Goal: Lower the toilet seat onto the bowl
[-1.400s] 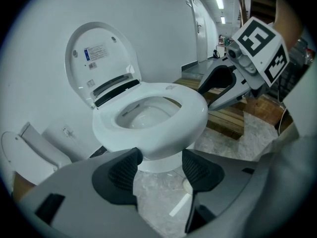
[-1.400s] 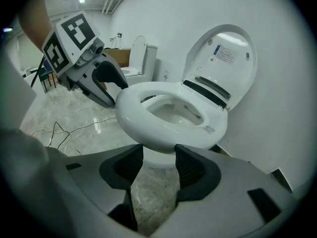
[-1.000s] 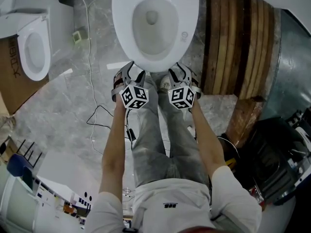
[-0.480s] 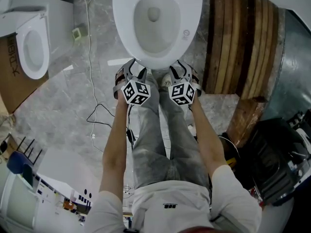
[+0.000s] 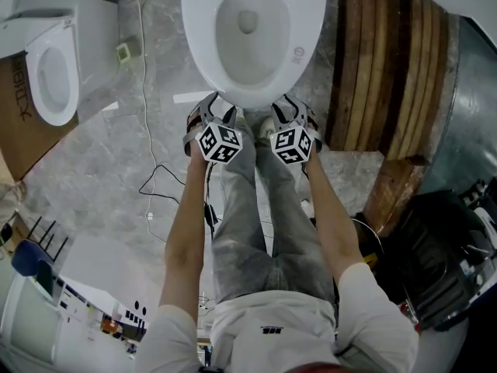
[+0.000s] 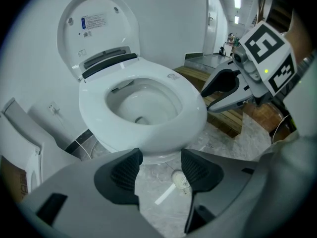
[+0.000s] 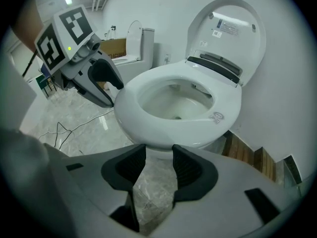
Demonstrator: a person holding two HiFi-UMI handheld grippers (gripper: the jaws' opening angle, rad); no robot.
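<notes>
Lying flat on the bowl (image 5: 256,49), which shows a drain hole at its bottom, the white toilet seat (image 5: 200,37) is a smooth oval ring, and its lid (image 6: 99,29) stands upright against the far wall. The left gripper (image 6: 158,165) and right gripper (image 7: 159,157) hover near the front rim with jaws spread, pinching nothing; the left pair has just narrowed slightly. A grey marble floor (image 5: 101,177) surrounds the toilet, with a second toilet (image 5: 50,76) far left and wooden slats (image 5: 369,68) on the right.

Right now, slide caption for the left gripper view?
Left gripper, jaws open and empty, facing a toilet with its seat down and lid up; right gripper alongside.
</notes>
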